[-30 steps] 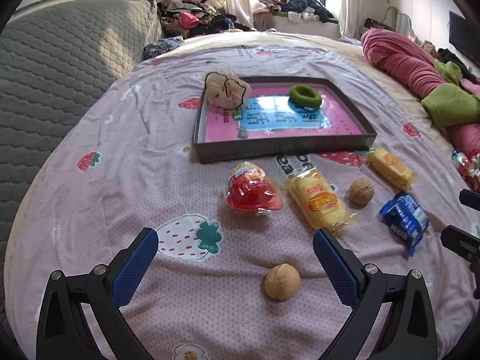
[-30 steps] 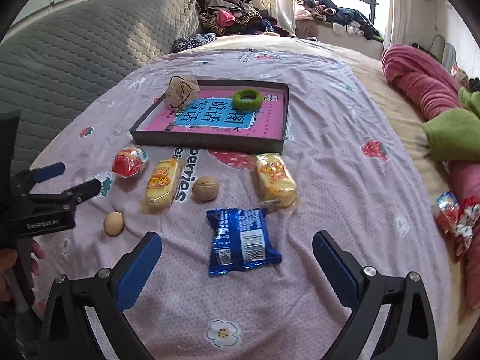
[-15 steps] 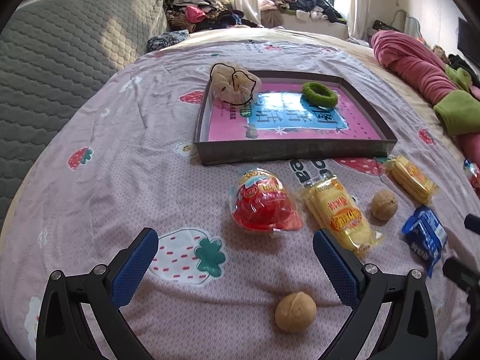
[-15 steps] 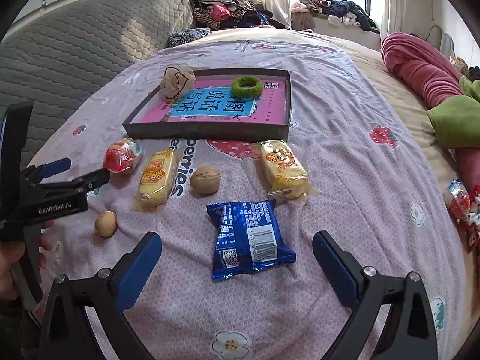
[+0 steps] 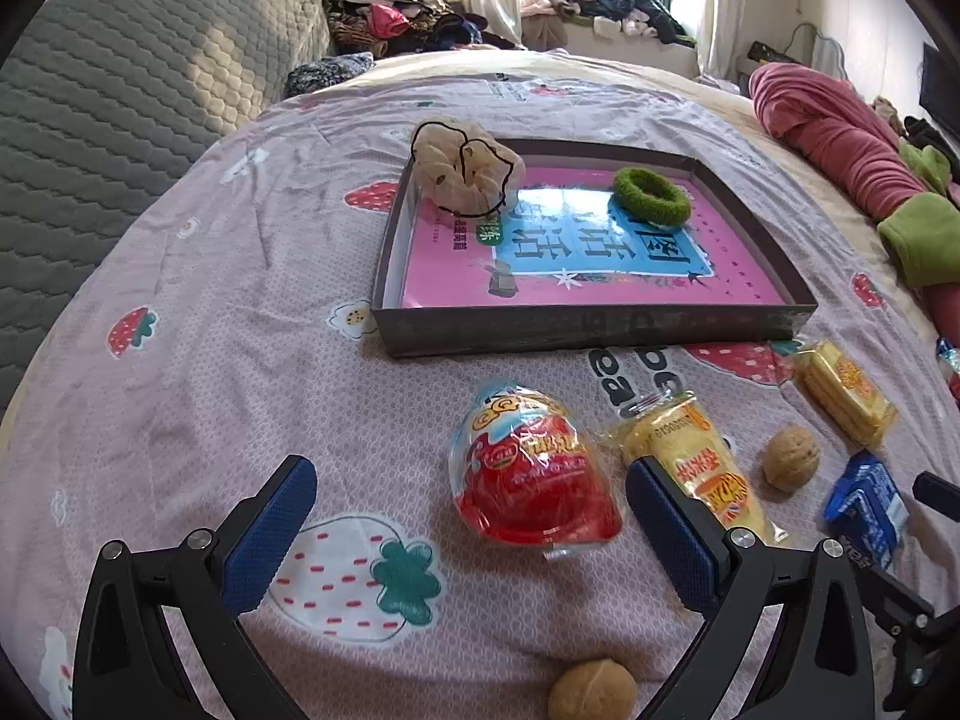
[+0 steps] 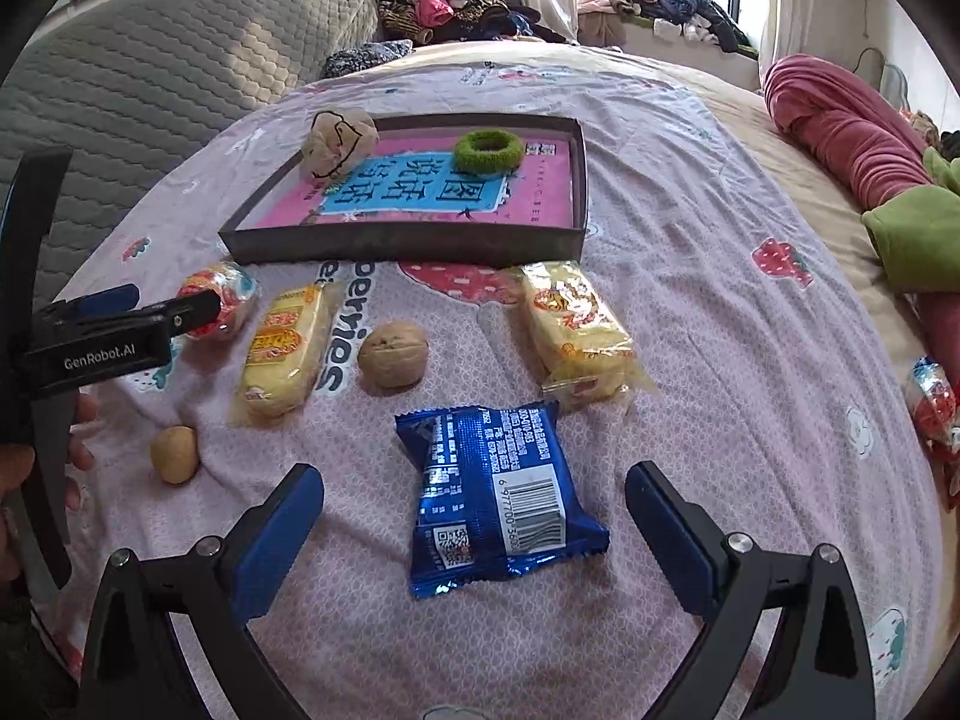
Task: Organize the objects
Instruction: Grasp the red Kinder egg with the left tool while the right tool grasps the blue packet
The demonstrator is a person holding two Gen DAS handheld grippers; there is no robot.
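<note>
The red snack pack (image 5: 534, 489) lies on the bed (image 5: 210, 312) between the spread jaws of the left tool (image 5: 468, 531), and the blue wrapper (image 6: 495, 495) between those of the right tool (image 6: 474, 531), which is likewise held wide and empty. Both are judged light, crinkly and slippery, best pinched across the puffed middle. The yellow cake (image 5: 696, 465) is nearly touched by one left finger, and a walnut (image 5: 591, 693) lies beneath.
</note>
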